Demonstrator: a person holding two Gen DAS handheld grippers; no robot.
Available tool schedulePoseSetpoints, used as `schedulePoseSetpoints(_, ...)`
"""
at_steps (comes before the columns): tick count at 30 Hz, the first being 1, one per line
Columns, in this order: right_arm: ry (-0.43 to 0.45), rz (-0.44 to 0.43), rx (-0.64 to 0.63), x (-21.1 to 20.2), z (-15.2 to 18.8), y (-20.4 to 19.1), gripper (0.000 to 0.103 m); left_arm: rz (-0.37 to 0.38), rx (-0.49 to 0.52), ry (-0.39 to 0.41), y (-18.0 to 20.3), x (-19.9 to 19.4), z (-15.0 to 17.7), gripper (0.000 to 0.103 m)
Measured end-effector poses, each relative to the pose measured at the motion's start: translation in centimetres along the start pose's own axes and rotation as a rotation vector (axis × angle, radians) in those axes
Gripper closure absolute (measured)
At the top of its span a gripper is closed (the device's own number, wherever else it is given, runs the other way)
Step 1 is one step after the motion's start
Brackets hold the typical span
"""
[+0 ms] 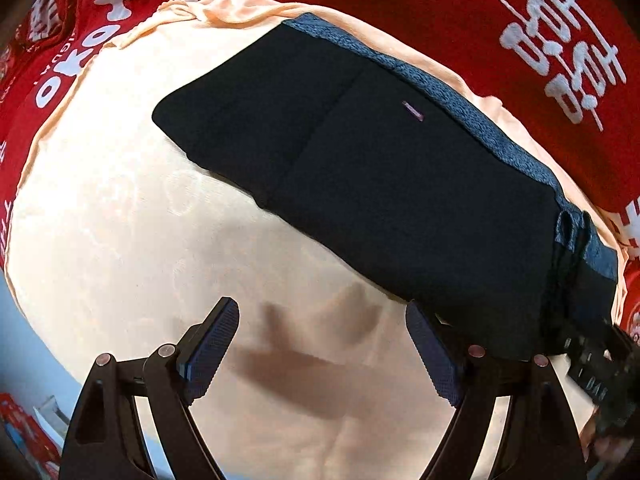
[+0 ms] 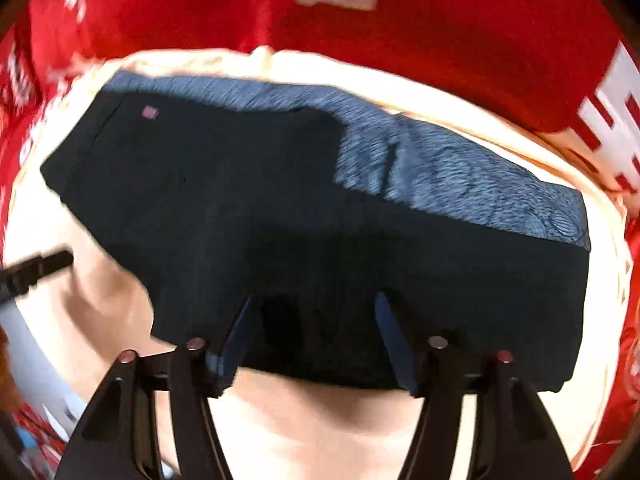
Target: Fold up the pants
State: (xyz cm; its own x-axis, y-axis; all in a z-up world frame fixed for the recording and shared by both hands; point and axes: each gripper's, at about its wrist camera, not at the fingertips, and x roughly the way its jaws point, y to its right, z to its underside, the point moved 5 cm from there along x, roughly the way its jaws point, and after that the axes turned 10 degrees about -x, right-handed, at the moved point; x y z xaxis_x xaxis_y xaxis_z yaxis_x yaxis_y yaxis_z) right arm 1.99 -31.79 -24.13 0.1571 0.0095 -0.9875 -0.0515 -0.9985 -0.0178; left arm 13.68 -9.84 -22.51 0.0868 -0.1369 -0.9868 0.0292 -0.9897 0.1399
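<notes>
The black pants (image 1: 380,180) lie folded into a compact block on a peach cloth (image 1: 120,200), with a blue-grey patterned waistband (image 1: 460,120) along the far edge and a small purple tag (image 1: 413,111) on top. My left gripper (image 1: 320,306) is open above bare peach cloth, just near-left of the pants' corner, with nothing between its fingers. In the right wrist view the pants (image 2: 280,208) fill the middle. My right gripper (image 2: 317,299) stands open over their near edge, pads apart and not pinching the fabric.
A red cloth with white characters (image 1: 440,20) surrounds the peach cloth (image 2: 320,420) on the far and side edges. A black drawstring (image 1: 572,232) hangs at the waistband's right end. The other gripper's black frame (image 2: 36,268) shows at the left edge.
</notes>
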Motion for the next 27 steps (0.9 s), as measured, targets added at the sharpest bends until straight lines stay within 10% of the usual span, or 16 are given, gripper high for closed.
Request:
schedulePoseSetpoints(16, 0.055, -0.018, -0.151, -2.0, -1.4, -5.5, 0.034, 0.007, -0.039, -0.011, -1.3, 0.9, -1.7, 0.017)
schedulePoseSetpoints(27, -0.034, -0.136, -0.027, 2.3, -1.4, -4.0, 0.028, 0.109, -0.109, 0.019, -2.8, 0.5, -3.4, 0.017)
